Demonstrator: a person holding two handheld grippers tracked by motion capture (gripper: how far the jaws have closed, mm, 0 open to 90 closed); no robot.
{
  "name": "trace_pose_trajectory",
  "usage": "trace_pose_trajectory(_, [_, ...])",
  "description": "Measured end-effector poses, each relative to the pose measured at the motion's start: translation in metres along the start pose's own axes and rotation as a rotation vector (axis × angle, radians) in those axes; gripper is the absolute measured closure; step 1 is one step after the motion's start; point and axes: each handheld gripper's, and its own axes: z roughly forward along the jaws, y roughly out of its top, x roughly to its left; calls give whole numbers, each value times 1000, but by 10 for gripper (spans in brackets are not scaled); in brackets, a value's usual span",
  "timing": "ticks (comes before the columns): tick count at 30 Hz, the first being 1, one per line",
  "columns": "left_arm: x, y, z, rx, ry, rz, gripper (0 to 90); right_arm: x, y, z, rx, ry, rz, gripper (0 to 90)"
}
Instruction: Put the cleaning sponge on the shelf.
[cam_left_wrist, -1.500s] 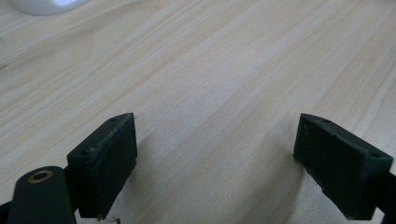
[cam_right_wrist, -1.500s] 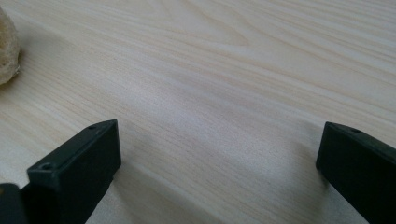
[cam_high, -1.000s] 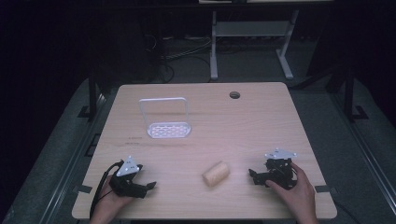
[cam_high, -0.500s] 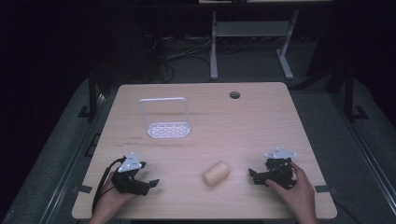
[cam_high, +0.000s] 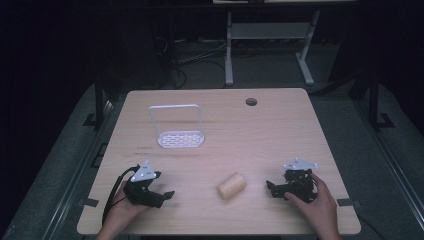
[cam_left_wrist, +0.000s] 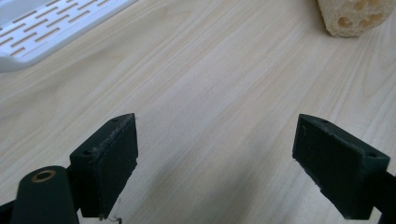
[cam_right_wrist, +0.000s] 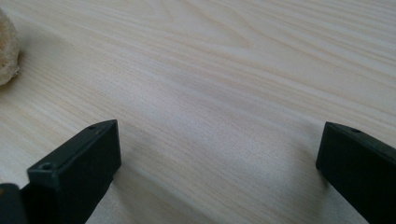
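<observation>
L gripper (cam_high: 161, 196) & R gripper (cam_high: 272, 187) are both gaping wide w/ nothing between jaws, sitting low on the table (cam_high: 225, 130). Loofah piece (cam_high: 231, 186) is lying between them. White rack (cam_high: 180, 138) is standing empty behind. L gripper has lifted slightly vs earlier.

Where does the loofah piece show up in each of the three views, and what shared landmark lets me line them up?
High view: the loofah piece lies near the front edge, between the left gripper and the right gripper.
Left gripper view: top right corner, cut by the frame.
Right gripper view: upper left edge, a sliver.
Shared landmark: the pale wood-grain table under it.
</observation>
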Motion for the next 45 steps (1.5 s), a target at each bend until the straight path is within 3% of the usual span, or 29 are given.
trace_pose_trajectory(10, [-3,9,3,15,-26,21,139,0,0,0,0,-1,0,0])
trace_pose_trajectory(45, [-20,45,20,-15,-81,90,140,0,0,0,0,-1,-1,0])
